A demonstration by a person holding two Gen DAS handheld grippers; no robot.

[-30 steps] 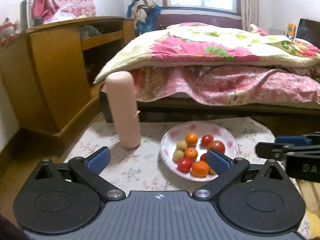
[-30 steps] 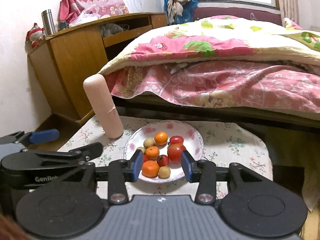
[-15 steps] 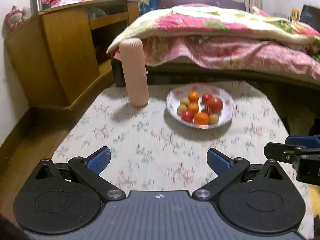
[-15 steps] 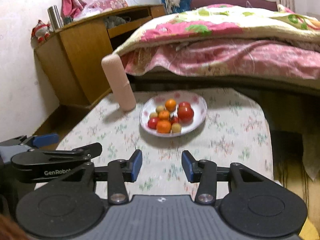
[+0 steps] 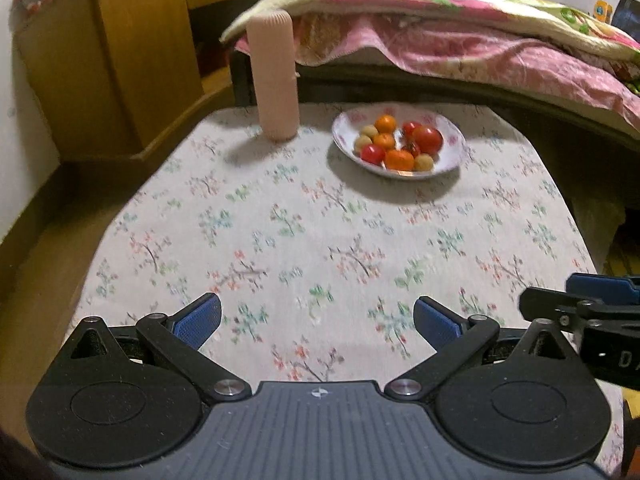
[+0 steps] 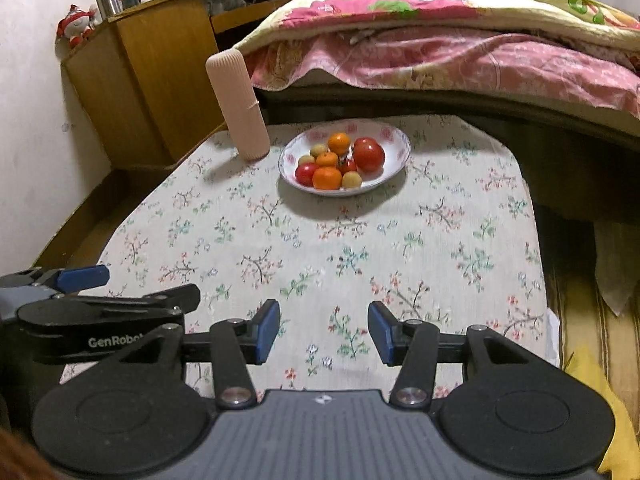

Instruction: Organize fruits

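A white floral plate (image 5: 454, 140) (image 6: 394, 138) sits at the far side of a table with a flowered cloth (image 5: 320, 248) (image 6: 340, 248). It holds oranges (image 5: 399, 160) (image 6: 327, 178), red tomatoes (image 5: 428, 140) (image 6: 369, 155) and small yellow-green fruits (image 5: 424, 163) (image 6: 352, 180). My left gripper (image 5: 316, 320) is open and empty over the table's near edge, far from the plate. My right gripper (image 6: 323, 330) is open and empty, also at the near edge. Each gripper shows at the other's side.
A tall pink ribbed cylinder (image 5: 274, 76) (image 6: 238, 106) stands upright just left of the plate. A bed with pink and yellow quilts (image 5: 460, 28) (image 6: 460, 40) lies behind the table. A wooden cabinet (image 5: 116, 52) (image 6: 148, 76) stands at the left.
Both grippers have pulled back from the plate toward the table's near edge and risen. The plate now looks smaller and farther. Both jaws stayed open.
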